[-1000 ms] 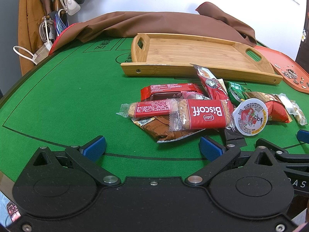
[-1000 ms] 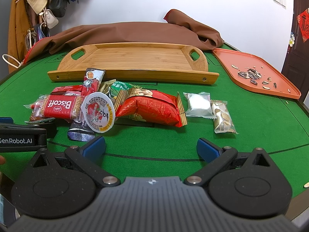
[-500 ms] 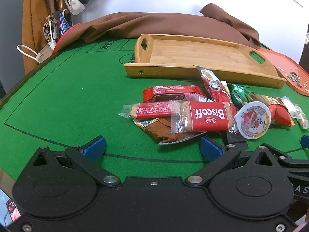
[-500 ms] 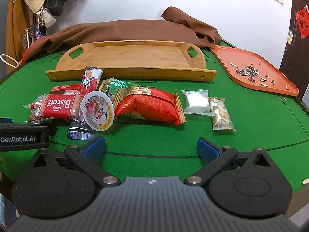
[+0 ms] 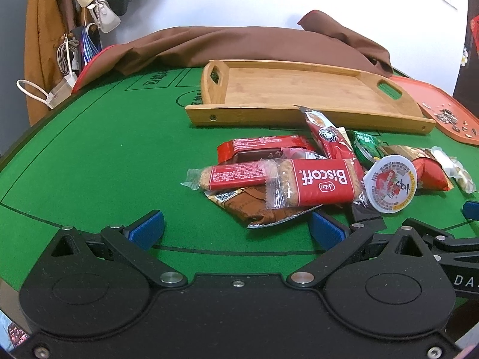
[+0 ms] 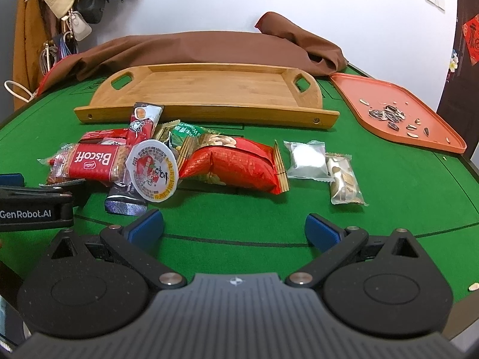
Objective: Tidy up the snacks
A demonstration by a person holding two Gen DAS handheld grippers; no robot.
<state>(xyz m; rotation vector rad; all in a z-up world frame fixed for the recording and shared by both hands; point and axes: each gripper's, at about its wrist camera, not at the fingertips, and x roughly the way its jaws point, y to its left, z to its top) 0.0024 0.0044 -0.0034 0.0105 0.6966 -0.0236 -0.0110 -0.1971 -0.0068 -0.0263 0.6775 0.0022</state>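
Observation:
A heap of snacks lies on the green table (image 5: pixel 89 155): a red Biscoff pack (image 5: pixel 317 184) (image 6: pixel 89 161), a round jelly cup (image 5: pixel 390 184) (image 6: pixel 152 175), a brown wrapper (image 5: pixel 257 208), a red puffed bag (image 6: pixel 236 164), a white pouch (image 6: pixel 307 158) and a clear nut pack (image 6: pixel 344 179). Behind them stands a bamboo tray (image 5: pixel 299 89) (image 6: pixel 209 89) with nothing in it. My left gripper (image 5: pixel 236 229) is open, just in front of the brown wrapper. My right gripper (image 6: pixel 235 229) is open, in front of the red bag, holding nothing.
An orange tray (image 6: pixel 398 110) with sunflower seeds sits at the right. A brown cloth (image 6: pixel 209 48) lies along the table's far side. Bags and a coat (image 5: pixel 45 45) hang at the left. Bare felt spreads to the left of the heap.
Both grippers have drifted slightly and stay open. The snacks and trays have not moved.

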